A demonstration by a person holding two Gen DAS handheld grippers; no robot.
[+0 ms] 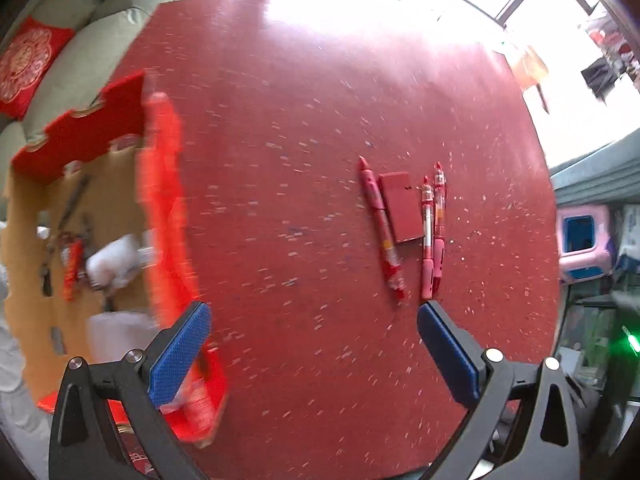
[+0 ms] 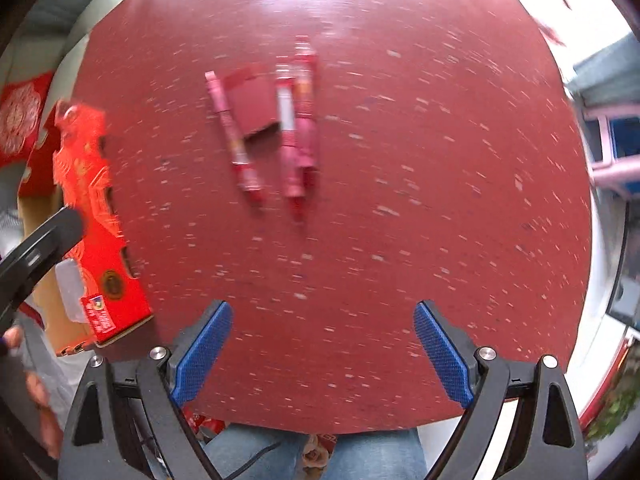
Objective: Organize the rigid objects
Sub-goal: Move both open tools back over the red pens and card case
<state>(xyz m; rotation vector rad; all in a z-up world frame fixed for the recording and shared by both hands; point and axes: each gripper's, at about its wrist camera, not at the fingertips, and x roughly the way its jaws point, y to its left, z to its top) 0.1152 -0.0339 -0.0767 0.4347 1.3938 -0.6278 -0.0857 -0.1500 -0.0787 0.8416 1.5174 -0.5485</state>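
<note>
I see a round, speckled red bench (image 1: 304, 128) with a pale sofa (image 1: 100, 28) behind it and an open red box (image 2: 96, 224) at its left edge. My left gripper (image 1: 314, 318) and right gripper (image 2: 322, 320) both hang wide open over bare bench, holding and touching nothing. Three red pens (image 1: 430, 228) lie side by side around a small red block (image 1: 402, 206) mid-bench, long axes running away from me.
</note>
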